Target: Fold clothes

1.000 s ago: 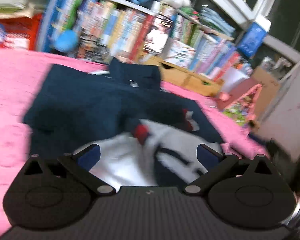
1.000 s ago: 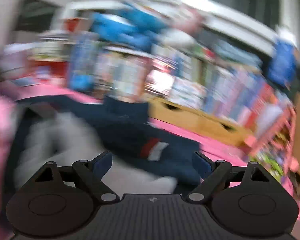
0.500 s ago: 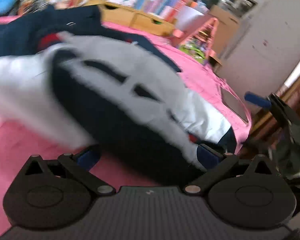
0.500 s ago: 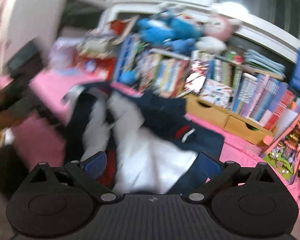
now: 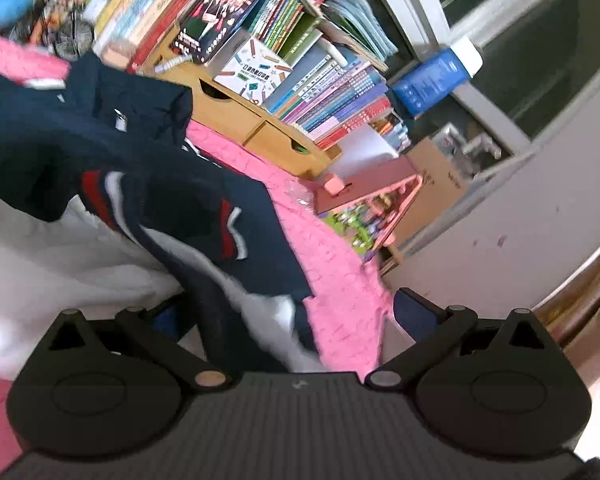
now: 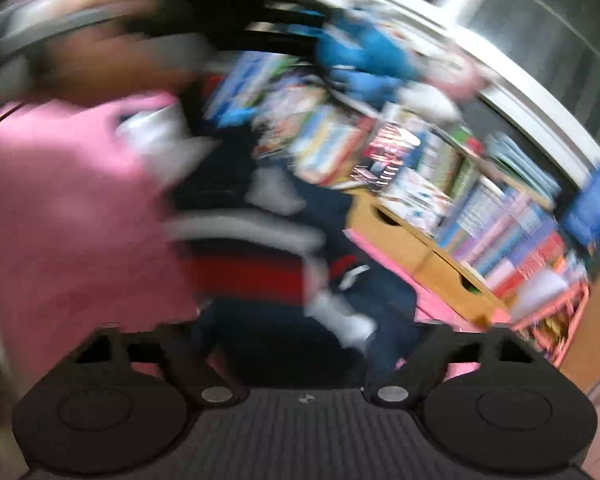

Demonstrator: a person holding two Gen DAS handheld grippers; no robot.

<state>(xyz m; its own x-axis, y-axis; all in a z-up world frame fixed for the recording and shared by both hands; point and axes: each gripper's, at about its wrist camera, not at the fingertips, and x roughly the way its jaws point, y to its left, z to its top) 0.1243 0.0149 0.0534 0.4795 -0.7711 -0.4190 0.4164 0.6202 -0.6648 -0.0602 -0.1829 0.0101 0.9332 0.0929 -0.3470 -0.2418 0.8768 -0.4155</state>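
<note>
The left-wrist view is swinging back from the bed's edge toward the bookshelf: half a second ago the white-and-navy panel was filling its frame, and now the navy, white and red fabric jacket (image 5: 204,216) is lying slanted across the left half, bunched in soft ridges, not flat. The right-wrist view is smearing more heavily than a moment ago, so that claw is travelling fast. For the folding, this means the garment is being rearranged and is not yet sitting as a tidy stack; how many folds are in it I cannot say.

The jacket is resting on the pink textured bedspread (image 5: 332,280), with its navy collar end (image 5: 140,100) toward the shelf and its white panel nearest the camera. The left claw (image 5: 288,312) is standing wide open, cloth lying between its arms but not pinched. The right claw (image 6: 300,344) is probably open too, judging by its spread arms, though blur is hiding the tips, so I cannot tell for sure.

Behind the bed, a crowded shelf of colourful books (image 5: 324,92) is running along the wall above light wooden drawers (image 5: 260,128), under a dark window (image 5: 540,32).
</note>
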